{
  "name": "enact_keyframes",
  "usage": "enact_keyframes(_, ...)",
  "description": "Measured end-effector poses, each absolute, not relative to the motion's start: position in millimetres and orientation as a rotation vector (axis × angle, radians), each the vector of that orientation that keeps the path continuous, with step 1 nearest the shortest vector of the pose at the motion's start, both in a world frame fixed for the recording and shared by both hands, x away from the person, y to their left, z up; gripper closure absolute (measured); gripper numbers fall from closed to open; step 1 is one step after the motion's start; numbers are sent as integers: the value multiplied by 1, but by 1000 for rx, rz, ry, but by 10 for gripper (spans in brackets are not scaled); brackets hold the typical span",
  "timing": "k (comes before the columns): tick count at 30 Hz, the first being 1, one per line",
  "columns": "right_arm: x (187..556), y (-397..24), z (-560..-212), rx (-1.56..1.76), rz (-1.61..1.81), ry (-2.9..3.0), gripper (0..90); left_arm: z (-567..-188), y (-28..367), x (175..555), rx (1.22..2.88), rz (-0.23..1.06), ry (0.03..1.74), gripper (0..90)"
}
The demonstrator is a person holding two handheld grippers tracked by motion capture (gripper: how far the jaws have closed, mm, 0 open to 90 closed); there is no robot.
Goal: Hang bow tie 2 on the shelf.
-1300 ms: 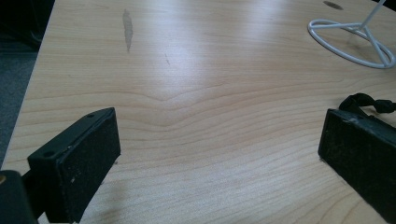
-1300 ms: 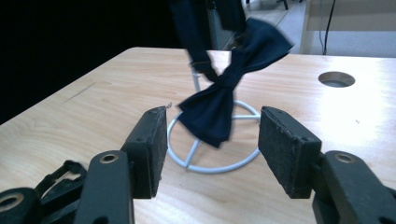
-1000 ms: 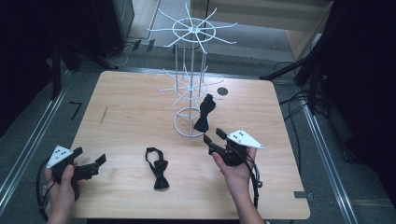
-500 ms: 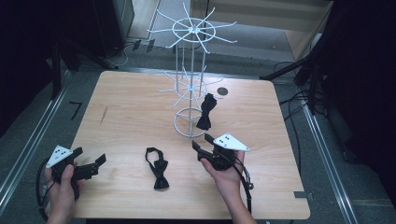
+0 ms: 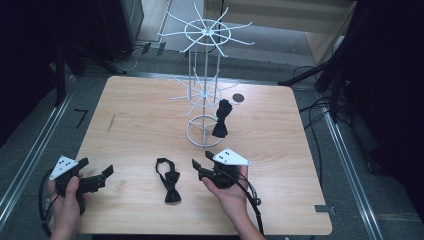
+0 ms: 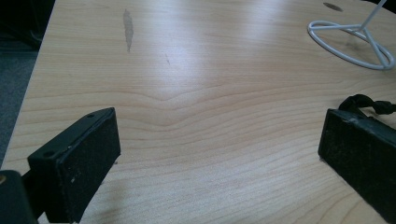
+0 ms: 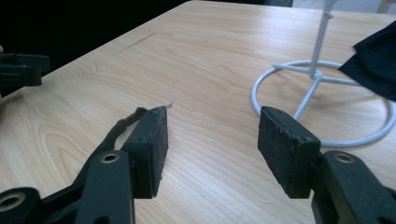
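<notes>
A black bow tie (image 5: 169, 181) lies flat on the wooden table (image 5: 135, 115) near its front edge. A second black bow tie (image 5: 221, 119) hangs from the lower tier of a white wire rack (image 5: 205, 75). My right gripper (image 5: 200, 163) hovers open just right of the lying tie, jaws pointing left; in the right gripper view (image 7: 217, 149) only bare wood lies between the pads, and the tie's strap (image 7: 122, 127) peeks past the left jaw. My left gripper (image 5: 96, 168) rests open at the front left, its jaws spread wide (image 6: 219, 158), with the tie's strap (image 6: 369, 102) behind the right jaw.
The rack's round base ring (image 5: 202, 131) stands mid-table, close behind my right gripper (image 7: 322, 102). A small dark hole (image 5: 238, 97) marks the table's back right. Metal rails and cables run along the floor on both sides.
My right gripper has moved left and slightly down, away from the hanging bow tie and toward the one lying on the table. The left gripper has stayed put.
</notes>
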State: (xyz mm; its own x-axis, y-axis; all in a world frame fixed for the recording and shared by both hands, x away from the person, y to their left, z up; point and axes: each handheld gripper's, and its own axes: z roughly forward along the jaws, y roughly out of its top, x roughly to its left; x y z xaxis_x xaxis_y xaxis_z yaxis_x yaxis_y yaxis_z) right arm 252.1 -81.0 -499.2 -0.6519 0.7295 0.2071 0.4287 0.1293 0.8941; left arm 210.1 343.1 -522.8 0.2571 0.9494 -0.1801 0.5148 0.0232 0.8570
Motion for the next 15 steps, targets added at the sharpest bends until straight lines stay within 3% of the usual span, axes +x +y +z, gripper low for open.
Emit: enact_keyframes(15, 245, -51, -513, 1092, 1526, 2233, 439, -523, 343, 210, 1625, 602, 1384, 0)
